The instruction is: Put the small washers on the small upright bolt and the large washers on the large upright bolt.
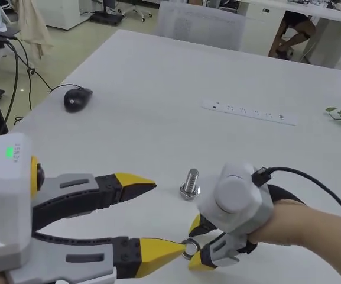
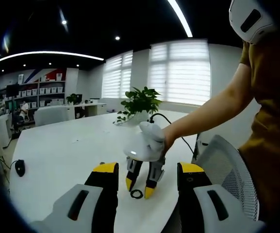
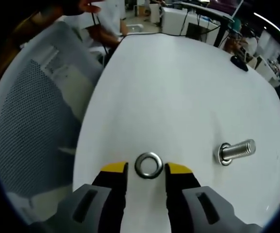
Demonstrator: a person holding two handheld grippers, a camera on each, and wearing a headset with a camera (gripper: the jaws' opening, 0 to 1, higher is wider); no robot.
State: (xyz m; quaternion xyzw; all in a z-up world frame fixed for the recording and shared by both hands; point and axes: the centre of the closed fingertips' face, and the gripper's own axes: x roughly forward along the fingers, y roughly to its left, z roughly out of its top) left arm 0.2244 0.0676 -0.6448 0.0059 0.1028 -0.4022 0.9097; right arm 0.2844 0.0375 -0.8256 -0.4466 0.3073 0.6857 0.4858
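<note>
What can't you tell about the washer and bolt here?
Head view: washer partly covered by left gripper tip and right gripper; small or large unclear.
Head view: bolt base too small to count anything on it.
Left gripper view: washer tiny; contact with right gripper unclear.

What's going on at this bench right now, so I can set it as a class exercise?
A person holds a hand-held gripper in each hand. The right hand-held gripper is open with its jaws either side of a washer lying flat on the white table. An upright bolt stands nearby. The left hand-held gripper hovers open alongside.
</note>
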